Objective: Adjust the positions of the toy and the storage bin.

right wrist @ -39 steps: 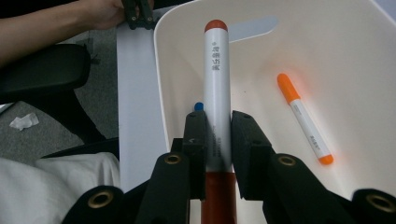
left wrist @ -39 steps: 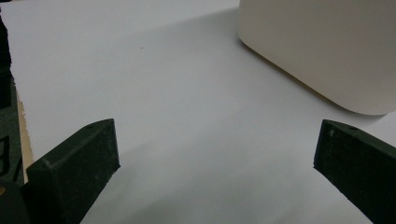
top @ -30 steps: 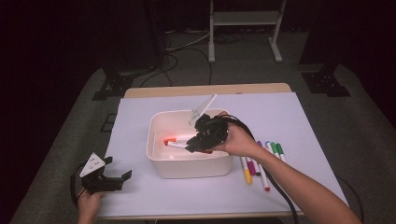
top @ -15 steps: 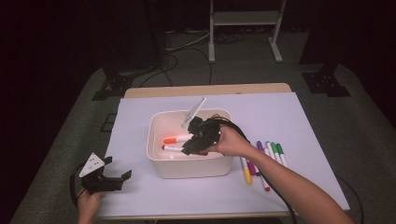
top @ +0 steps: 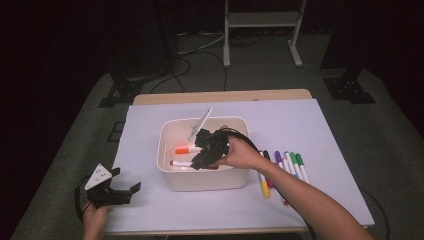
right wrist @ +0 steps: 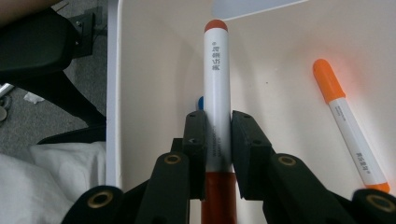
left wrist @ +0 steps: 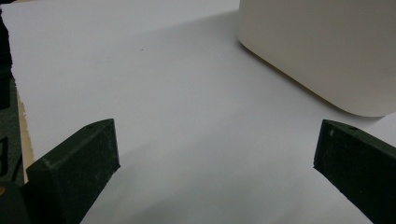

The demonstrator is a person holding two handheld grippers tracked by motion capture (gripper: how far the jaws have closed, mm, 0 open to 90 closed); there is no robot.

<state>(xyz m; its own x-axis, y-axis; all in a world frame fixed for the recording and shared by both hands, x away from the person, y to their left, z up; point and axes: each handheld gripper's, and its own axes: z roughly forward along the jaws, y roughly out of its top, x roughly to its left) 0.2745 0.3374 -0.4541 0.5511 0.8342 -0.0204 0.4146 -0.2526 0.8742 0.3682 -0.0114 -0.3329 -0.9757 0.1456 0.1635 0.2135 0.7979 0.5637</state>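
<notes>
Dark floor and black stands surround the desk, whose top is covered in white. Well left of the white bin, near the desk's front edge, the left hand-held gripper rests with its jaws spread wide and nothing between them. Inside the bin, an orange-capped marker lies on the bottom. Also inside the bin, the right hand-held gripper is clamped tight on a red-capped marker, which points toward the bin's far wall. Just right of the bin, a row of coloured markers lies on the desk.
</notes>
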